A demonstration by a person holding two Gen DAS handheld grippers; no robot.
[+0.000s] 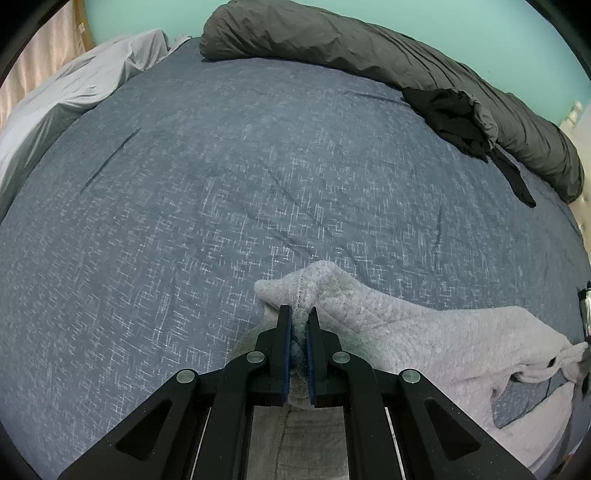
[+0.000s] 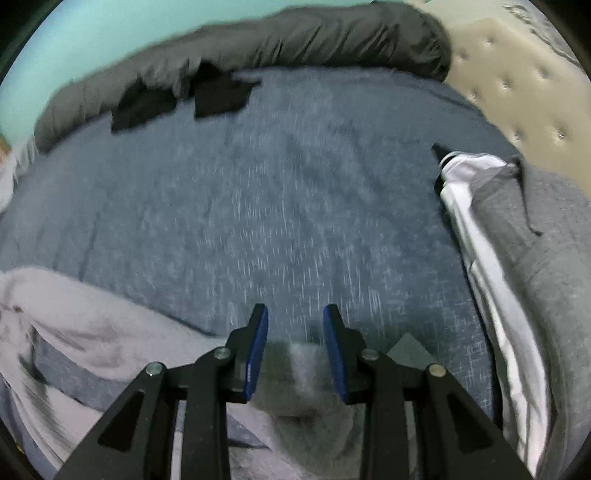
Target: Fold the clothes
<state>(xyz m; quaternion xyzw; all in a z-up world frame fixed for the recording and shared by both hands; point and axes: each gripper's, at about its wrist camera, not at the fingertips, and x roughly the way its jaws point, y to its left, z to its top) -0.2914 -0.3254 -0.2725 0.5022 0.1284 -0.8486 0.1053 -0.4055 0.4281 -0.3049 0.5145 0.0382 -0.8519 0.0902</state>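
Your left gripper (image 1: pixel 299 314) is clamped on a bunched edge of the pale fleece garment (image 1: pixel 406 332); the blue-lined jaws stand nearly together with fabric pinched between them. The garment trails to the right across the bed and lies rumpled, one fold exposing the cover beneath.

Your right gripper (image 2: pixel 295 314) has its jaws spread apart. Fleece (image 2: pixel 92 332) shows low between and below them, but motion blur hides whether the pads touch it.

Surface: a blue heathered bedspread (image 1: pixel 221 184), mostly flat, with a few shallow creases. A dark grey rolled duvet (image 1: pixel 369 48) runs along the far edge. A black garment (image 1: pixel 454 118) lies against the duvet's near side; in the right wrist view it appears as dark pieces (image 2: pixel 184 99).

Room: turquoise wall (image 1: pixel 480 22) behind the bed; a beige tufted headboard (image 2: pixel 517 92) at the right. A light grey sheet (image 1: pixel 74 92) is heaped at the far left corner. In the right wrist view, a grey garment (image 2: pixel 554 258) and a white garment (image 2: pixel 491 277) are piled together at the right side of the bed.
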